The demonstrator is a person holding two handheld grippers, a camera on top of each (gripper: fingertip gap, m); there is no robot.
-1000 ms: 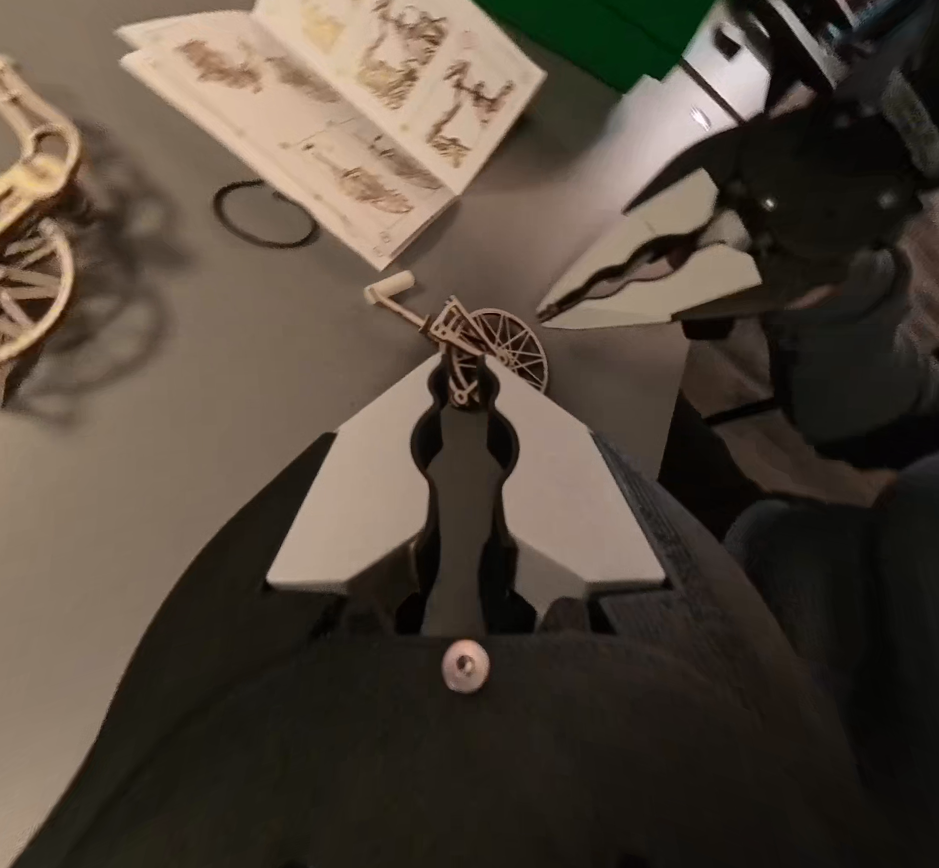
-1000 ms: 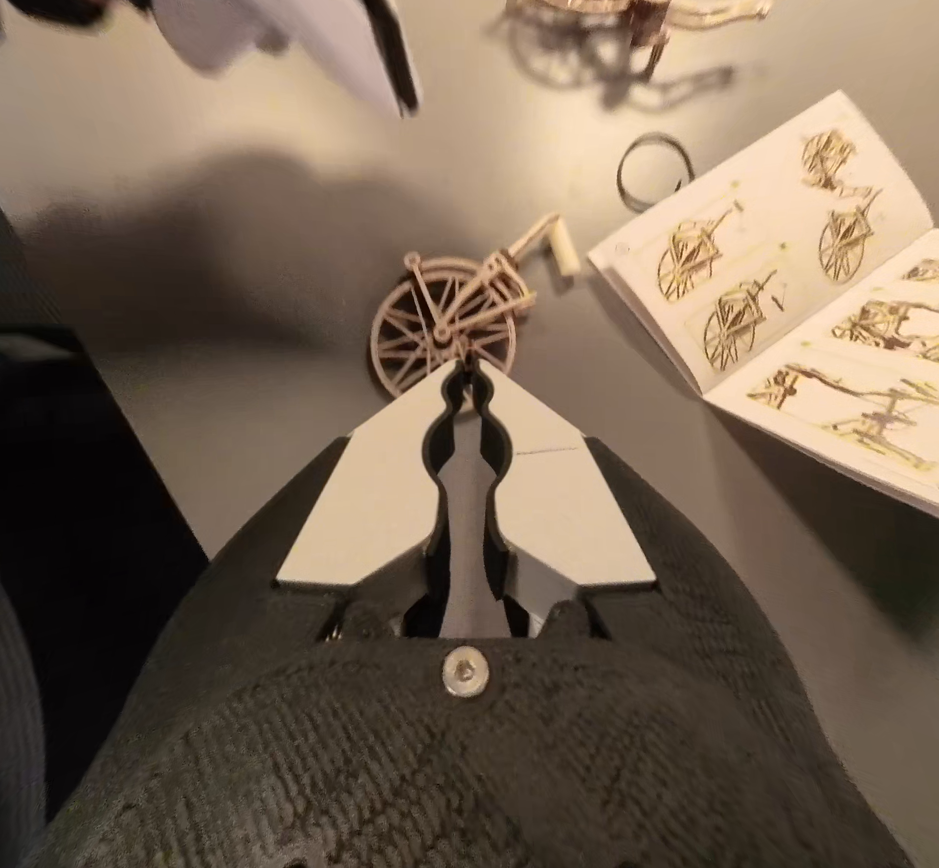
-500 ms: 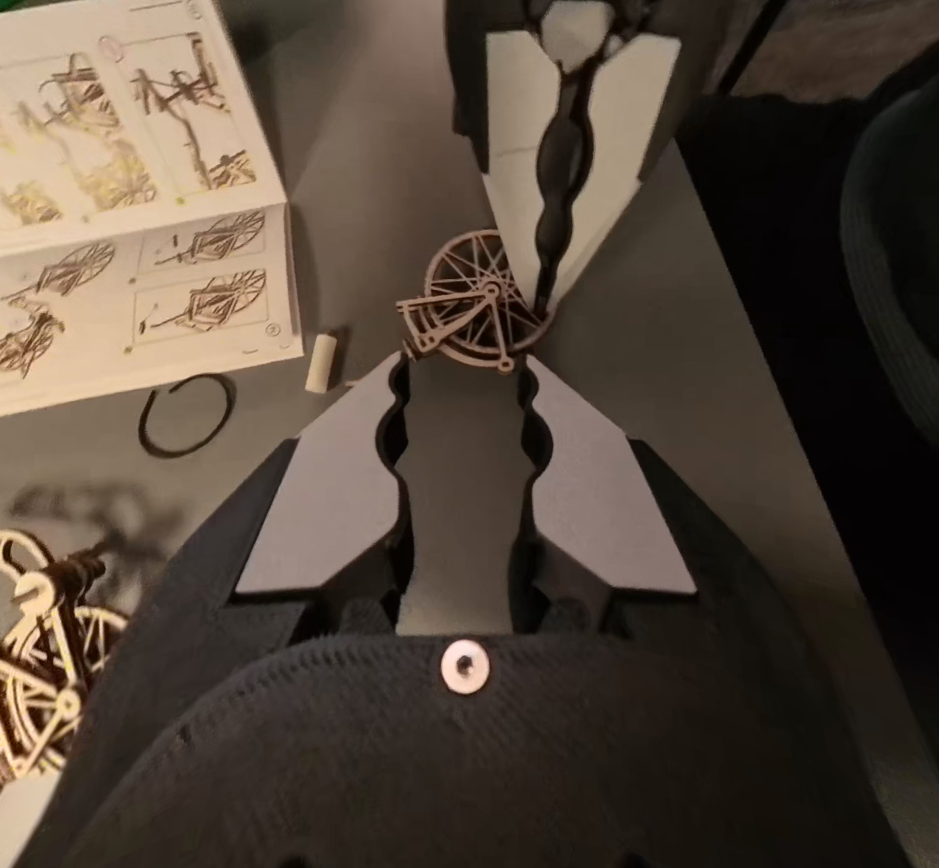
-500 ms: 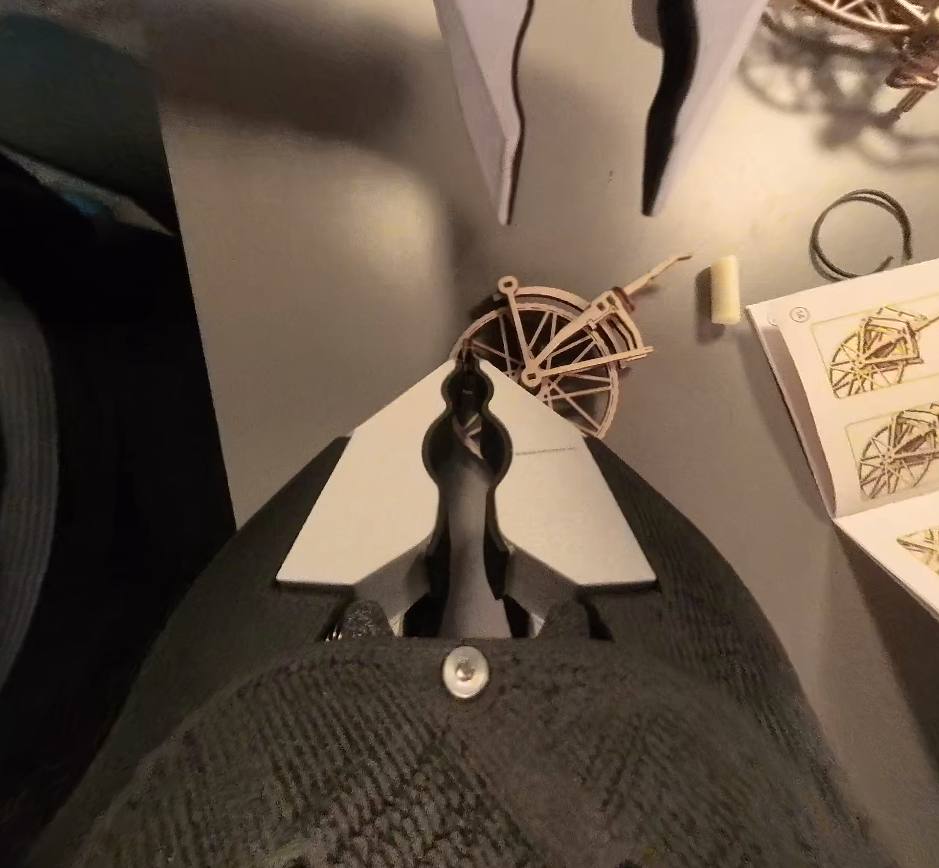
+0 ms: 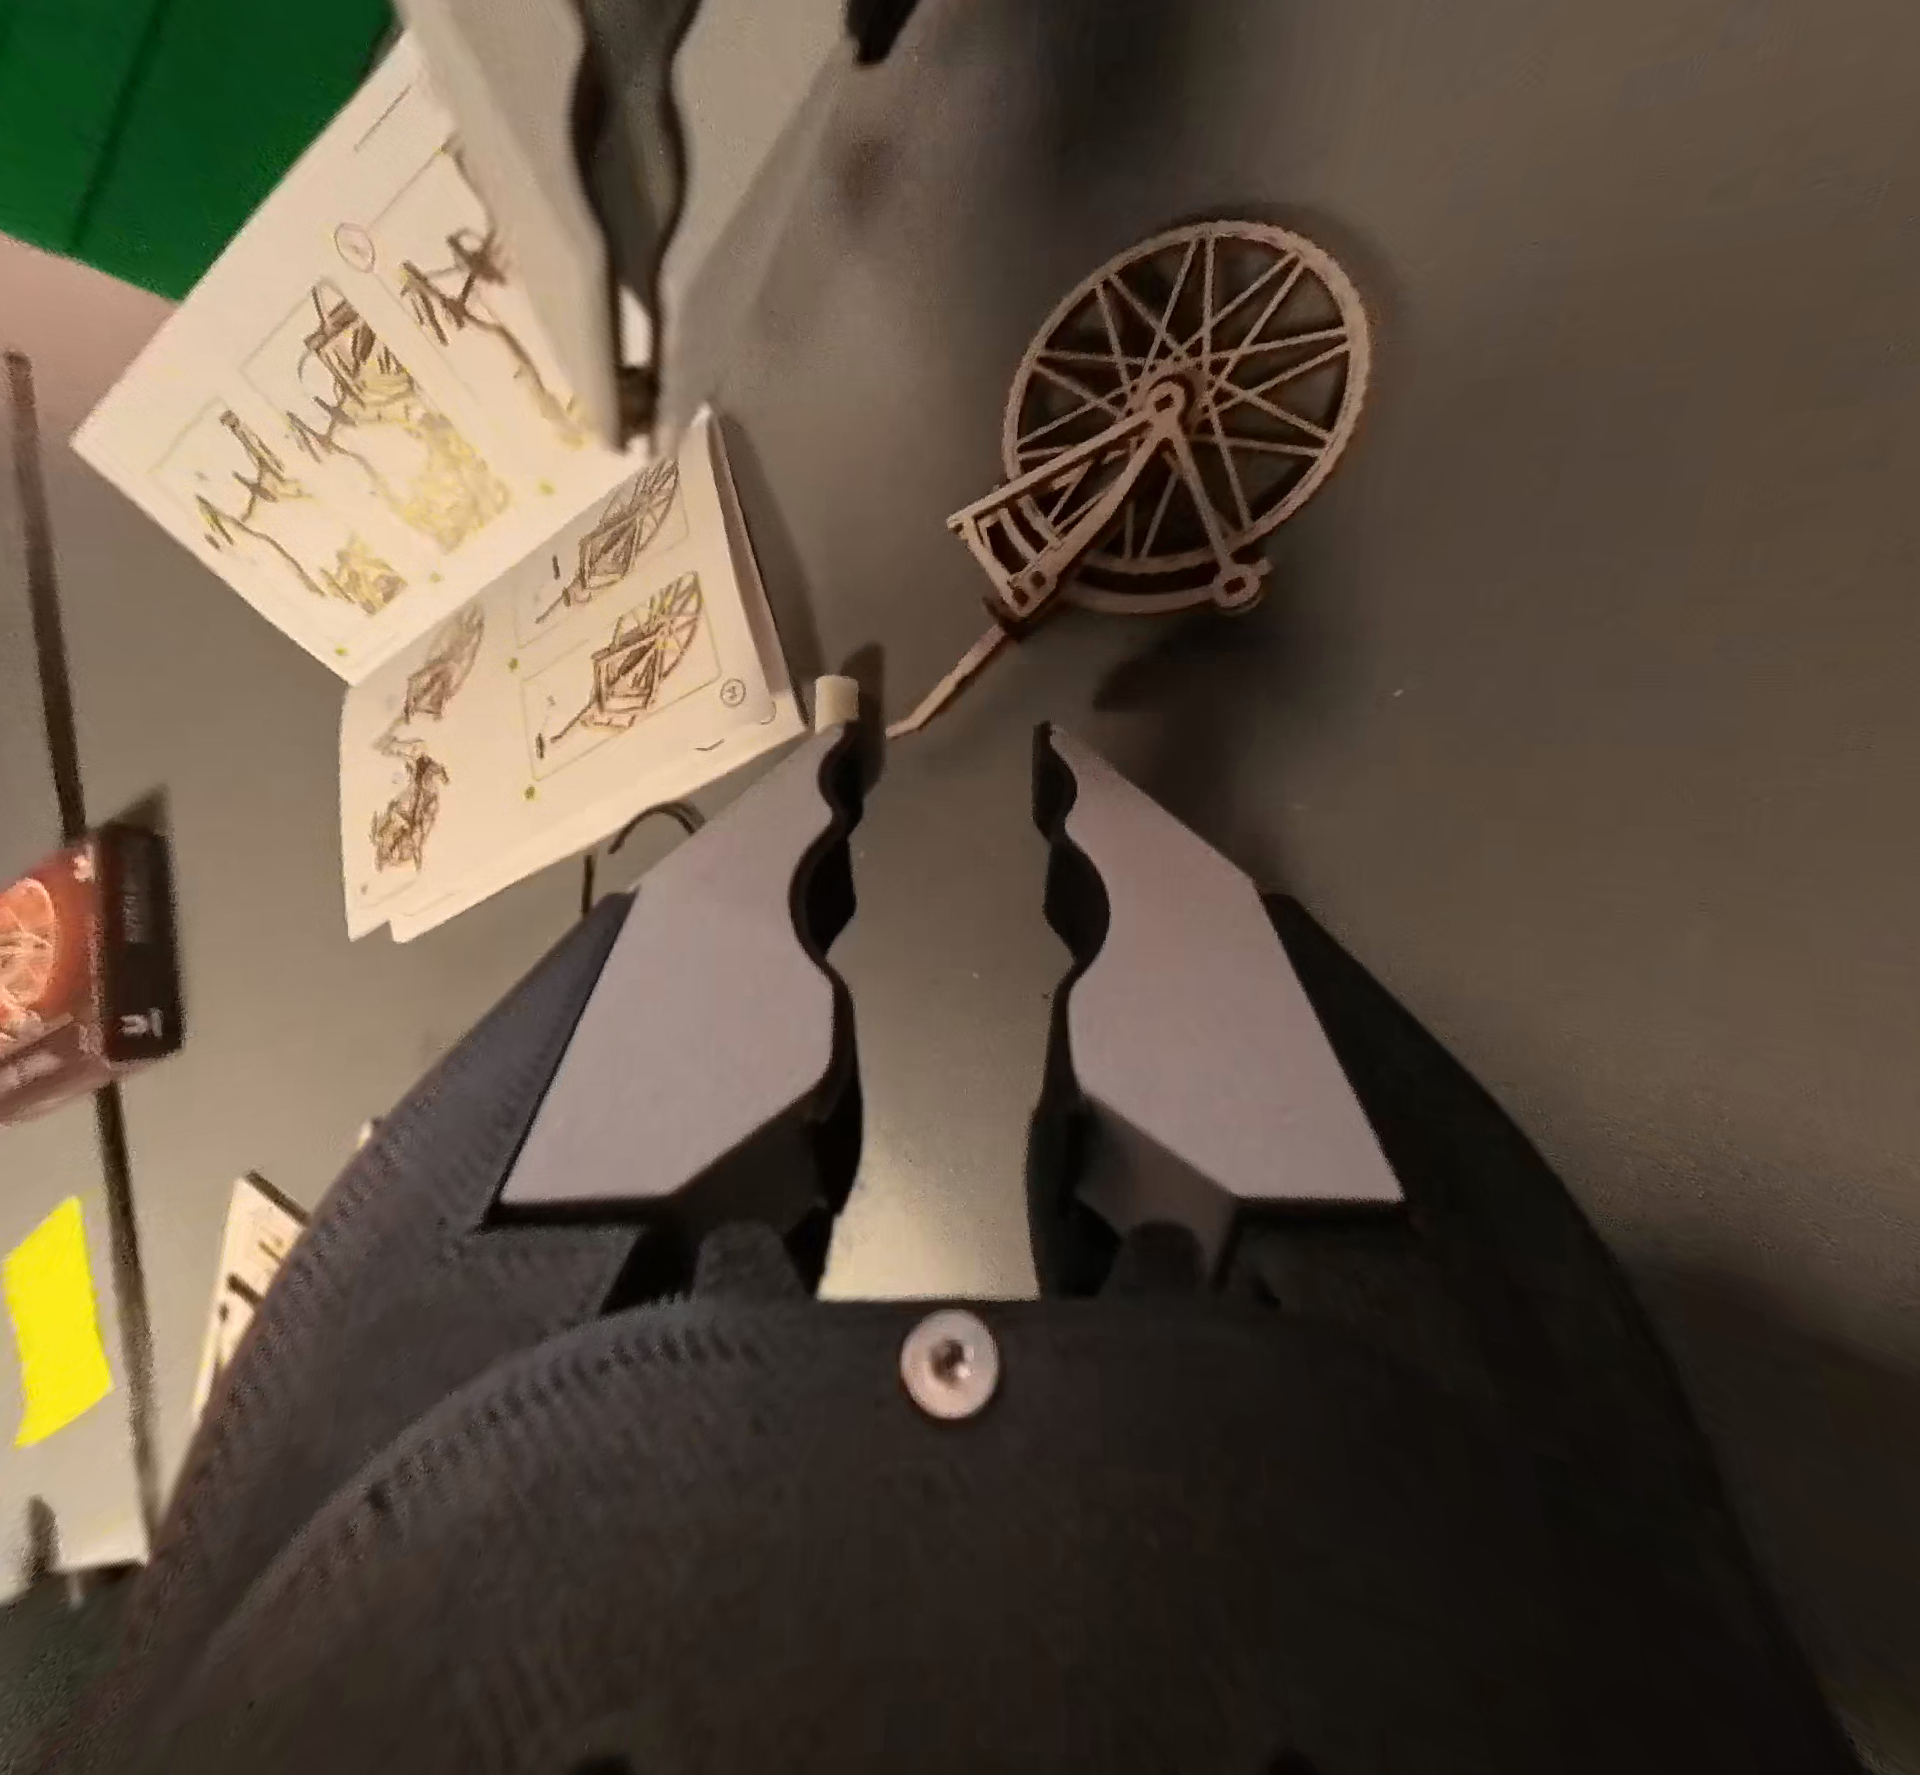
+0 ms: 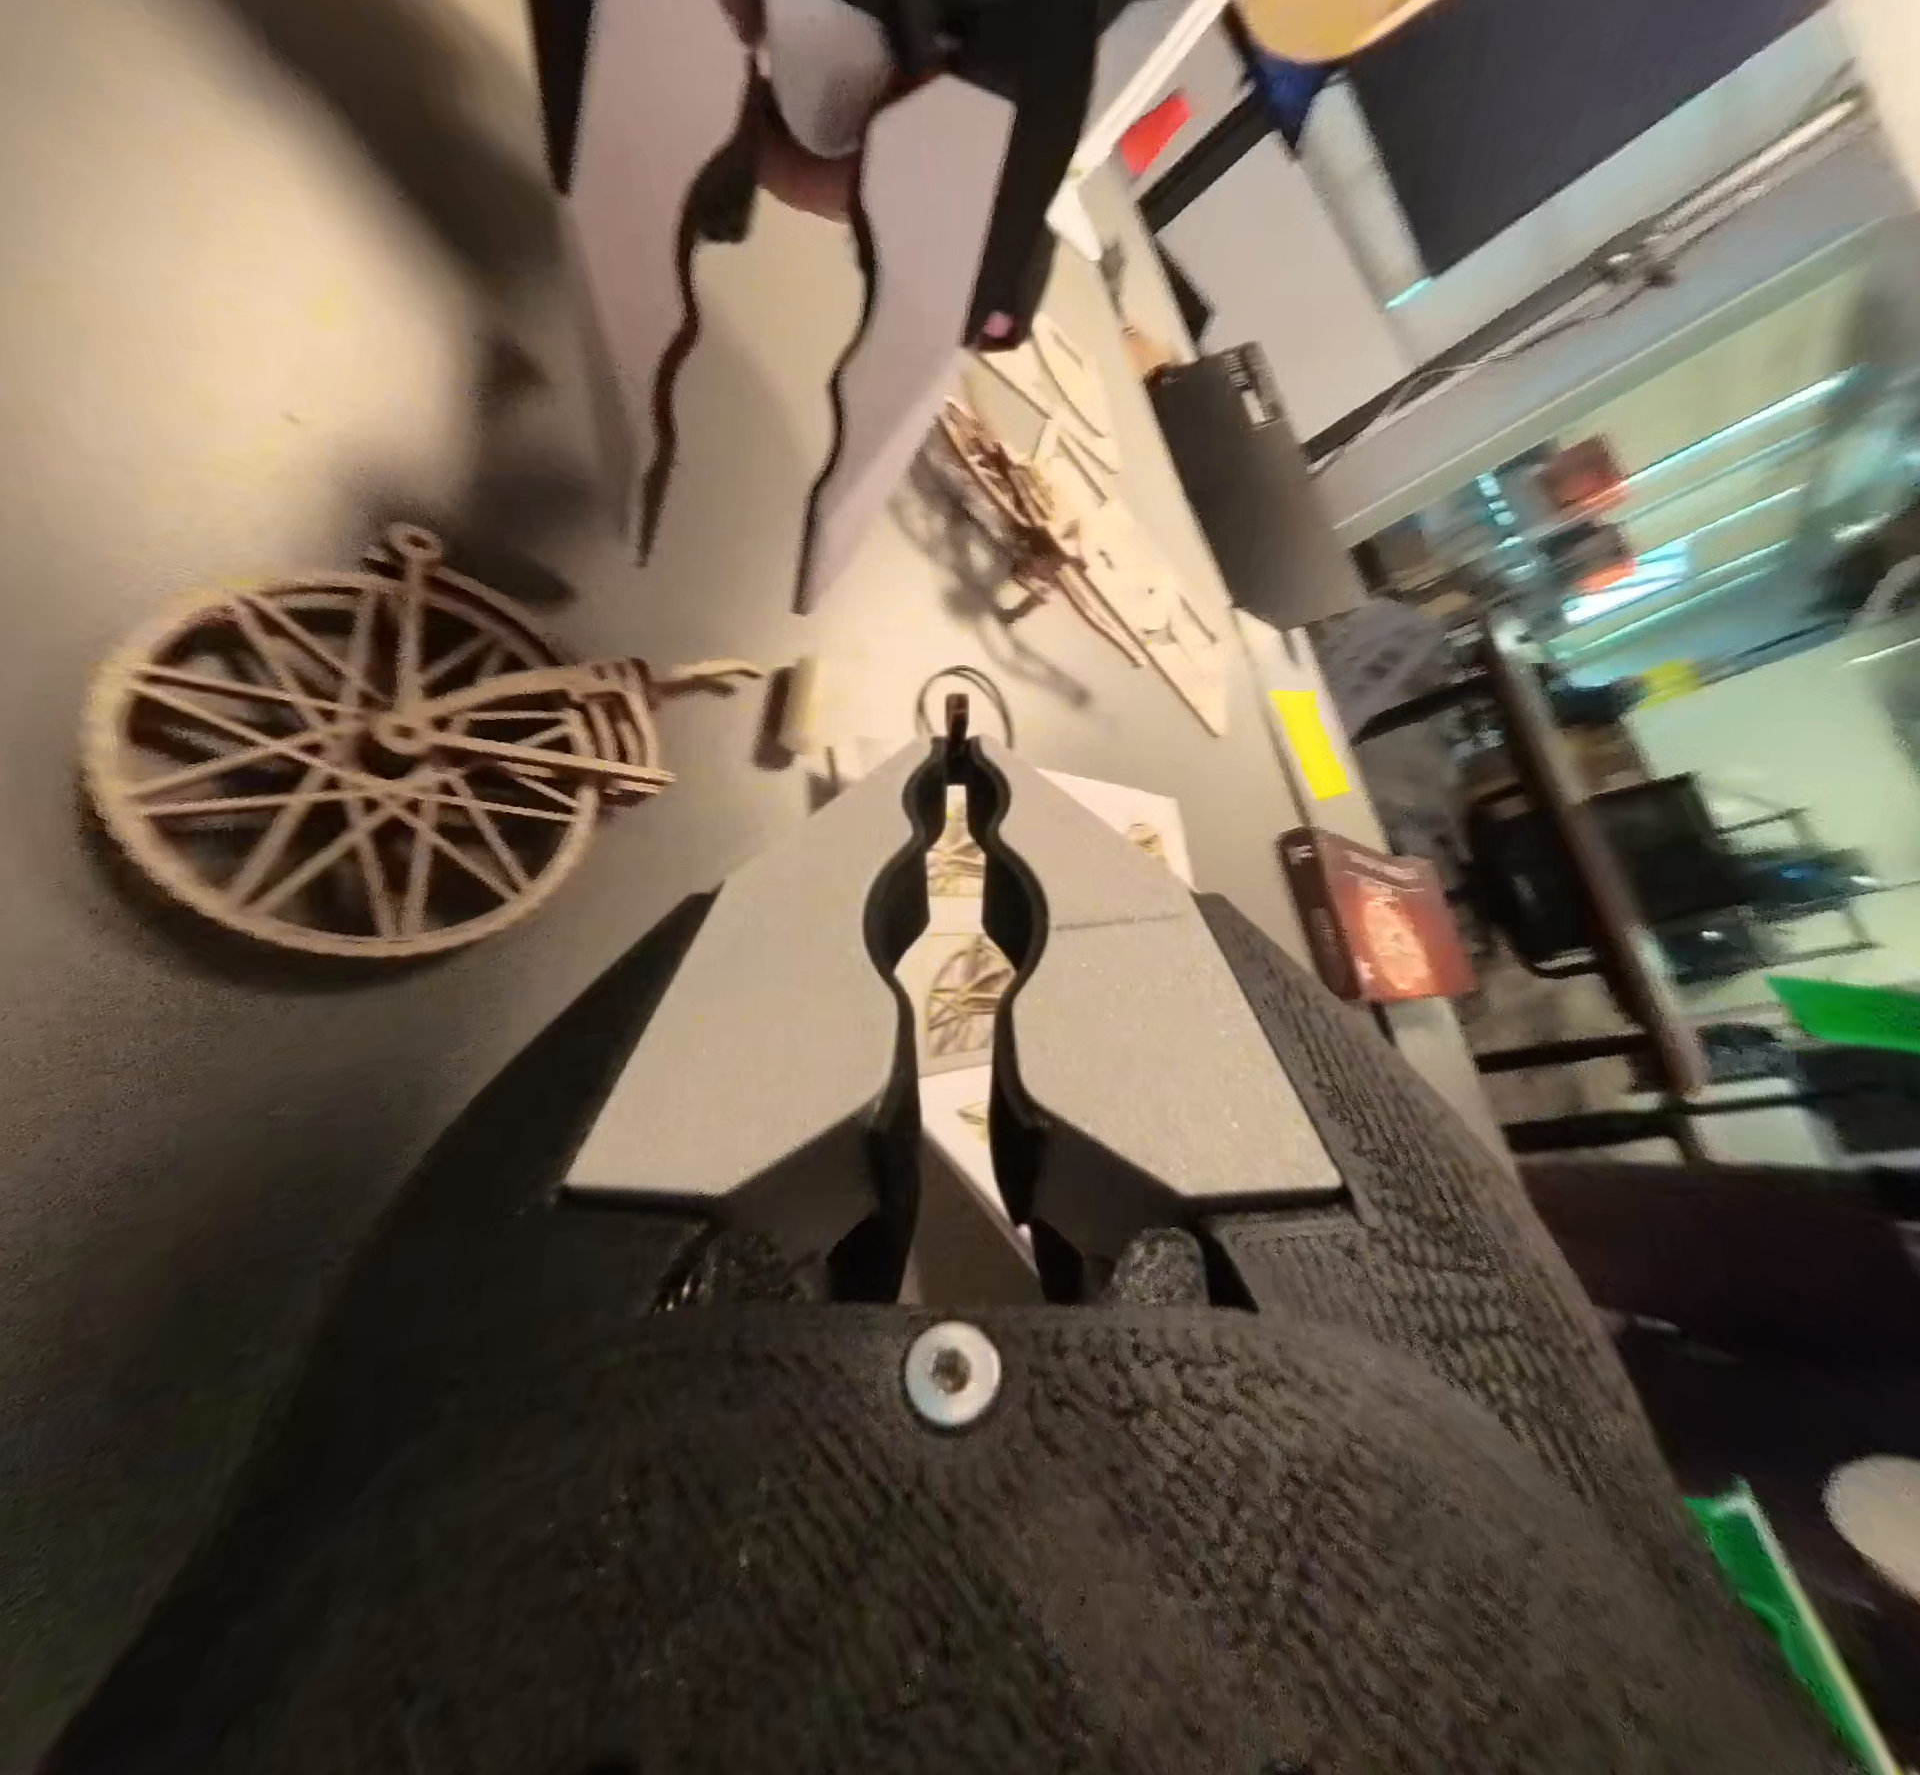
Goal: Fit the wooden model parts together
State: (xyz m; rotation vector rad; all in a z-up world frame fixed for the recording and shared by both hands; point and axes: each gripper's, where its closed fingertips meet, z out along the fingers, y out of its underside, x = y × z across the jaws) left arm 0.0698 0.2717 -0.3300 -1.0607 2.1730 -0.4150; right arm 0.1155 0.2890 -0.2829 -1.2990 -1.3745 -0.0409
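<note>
A wooden spoked wheel with a fork frame and a thin lever lies flat on the grey table; it also shows in the right wrist view. A small white cylinder lies by the lever's tip, apart from it. My left gripper is open and empty just short of the lever, and hangs open at the top of the right wrist view. My right gripper is shut with a small dark wooden piece at its tips. It hovers over the booklet in the left wrist view.
An open instruction booklet lies left of the wheel, with a black ring beside it. A larger wooden model and a part sheet lie farther off. A brown box and a yellow note sit at the table's edge. My right fingertips sit around 7 centimeters from my left ones.
My left gripper opened and let go of the wheel assembly, which now lies free on the table. My right gripper has left the wheel's rim and moved over the booklet.
</note>
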